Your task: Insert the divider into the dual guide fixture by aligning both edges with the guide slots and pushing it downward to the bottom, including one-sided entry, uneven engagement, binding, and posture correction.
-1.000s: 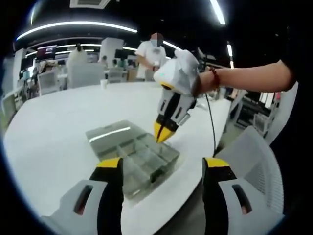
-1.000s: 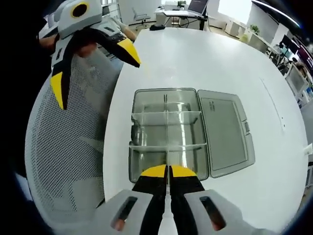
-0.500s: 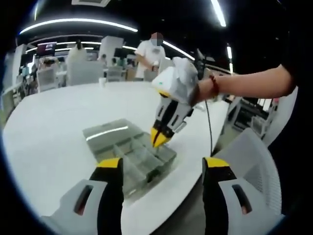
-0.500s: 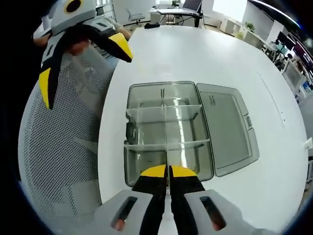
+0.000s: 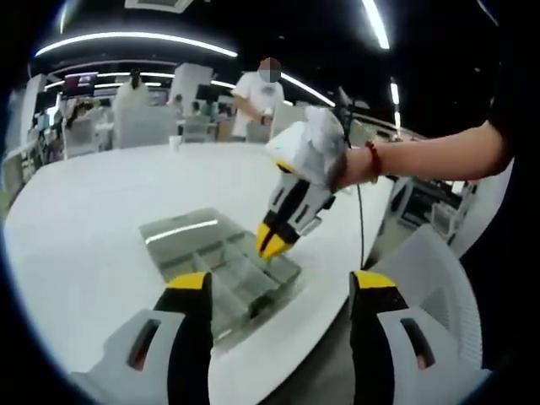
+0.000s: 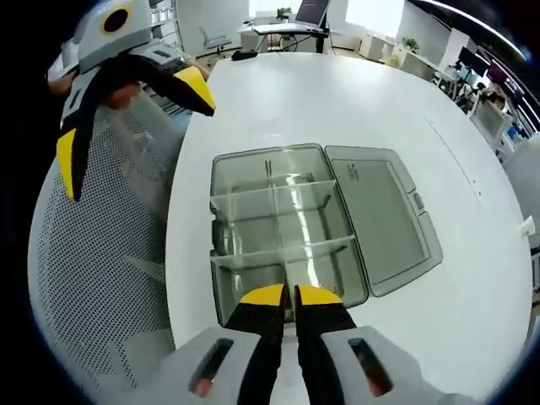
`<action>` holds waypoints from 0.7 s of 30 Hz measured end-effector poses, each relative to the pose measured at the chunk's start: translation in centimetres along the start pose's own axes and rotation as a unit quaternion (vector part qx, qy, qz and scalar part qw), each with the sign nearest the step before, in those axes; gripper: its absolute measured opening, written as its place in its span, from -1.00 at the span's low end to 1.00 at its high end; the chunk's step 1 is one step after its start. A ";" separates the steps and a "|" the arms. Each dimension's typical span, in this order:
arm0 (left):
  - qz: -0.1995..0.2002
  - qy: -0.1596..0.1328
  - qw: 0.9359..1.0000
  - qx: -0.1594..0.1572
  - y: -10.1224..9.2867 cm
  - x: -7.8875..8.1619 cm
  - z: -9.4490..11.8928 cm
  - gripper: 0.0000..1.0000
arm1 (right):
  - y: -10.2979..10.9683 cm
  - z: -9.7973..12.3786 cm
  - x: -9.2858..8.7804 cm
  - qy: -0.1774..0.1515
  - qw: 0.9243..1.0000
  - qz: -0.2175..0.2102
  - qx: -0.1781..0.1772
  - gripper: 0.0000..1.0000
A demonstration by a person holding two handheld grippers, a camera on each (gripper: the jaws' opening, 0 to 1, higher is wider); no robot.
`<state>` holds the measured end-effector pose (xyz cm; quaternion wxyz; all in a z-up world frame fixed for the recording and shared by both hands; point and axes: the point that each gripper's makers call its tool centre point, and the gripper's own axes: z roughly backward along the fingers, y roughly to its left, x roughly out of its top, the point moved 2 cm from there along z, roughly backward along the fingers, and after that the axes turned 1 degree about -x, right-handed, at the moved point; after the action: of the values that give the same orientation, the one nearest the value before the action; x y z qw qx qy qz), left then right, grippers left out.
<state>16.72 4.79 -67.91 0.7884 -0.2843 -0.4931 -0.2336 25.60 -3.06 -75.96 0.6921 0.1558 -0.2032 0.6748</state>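
Note:
A clear grey compartment box [image 6: 253,181] lies on the white table [image 6: 278,93], with its lid [image 6: 380,219] folded flat to the right. Two clear cross partitions [image 6: 278,253] stand inside it. My right gripper [image 6: 290,295] hovers over the near end of the box, its jaws pressed on a thin clear divider [image 6: 289,274] seen edge-on. In the left gripper view, the right gripper [image 5: 272,242] points down at the box [image 5: 224,270], held by a person's hand. My left gripper [image 5: 282,283] is wide open, off the table edge, holding nothing. It appears open at upper left as the left gripper [image 6: 126,118].
A white mesh chair [image 6: 93,253] stands against the table edge beside the box, also visible as the chair [image 5: 439,287]. A person [image 5: 261,93] stands beyond the far side of the table. Desks and chairs [image 5: 143,126] line the background.
The right gripper has shifted a little left and lower over the box's near end. The left gripper stays open in about the same place.

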 end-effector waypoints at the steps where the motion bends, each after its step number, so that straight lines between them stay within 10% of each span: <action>1: 0.001 0.000 1.000 0.000 0.0 -0.1 0.0 0.29 | 0.0 0.1 0.0 -0.004 1.000 -0.007 -0.003 -0.96; 21: -0.020 0.017 0.999 -0.035 -1.3 0.0 -0.7 0.29 | 0.1 4.0 -1.0 -0.098 0.984 -0.125 -0.080 -0.78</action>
<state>16.33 3.40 -67.87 0.7817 -0.2977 -0.4765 -0.2707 25.19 -5.89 -73.02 0.7581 0.1895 -0.3028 0.5456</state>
